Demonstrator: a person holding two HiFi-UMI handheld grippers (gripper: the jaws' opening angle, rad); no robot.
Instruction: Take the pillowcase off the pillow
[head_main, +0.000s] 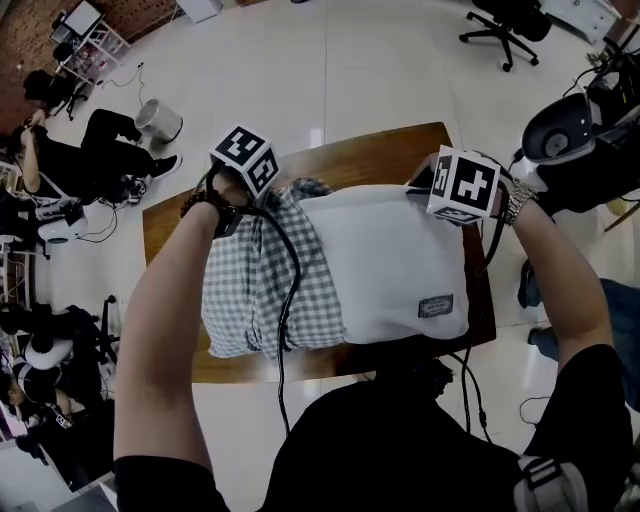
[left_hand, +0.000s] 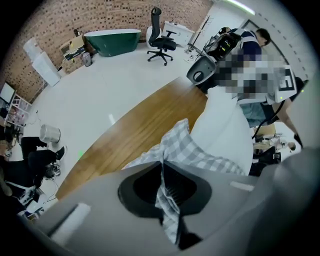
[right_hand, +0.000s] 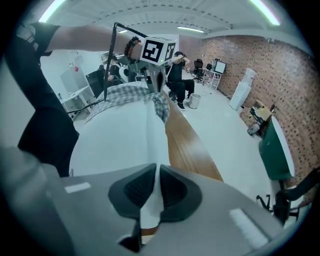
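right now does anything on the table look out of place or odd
Nothing is spilled or damaged. The checked pillowcase is bunched over only the pillow's left end in the head view, leaving most of the white pillow bare. The left gripper has its jaws shut on the pillowcase, the right gripper on the pillow. A black cable lies across the pillowcase.

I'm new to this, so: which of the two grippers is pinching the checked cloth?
The left gripper: its jaws are shut on the checked pillowcase, while the right gripper pinches the plain white pillow.
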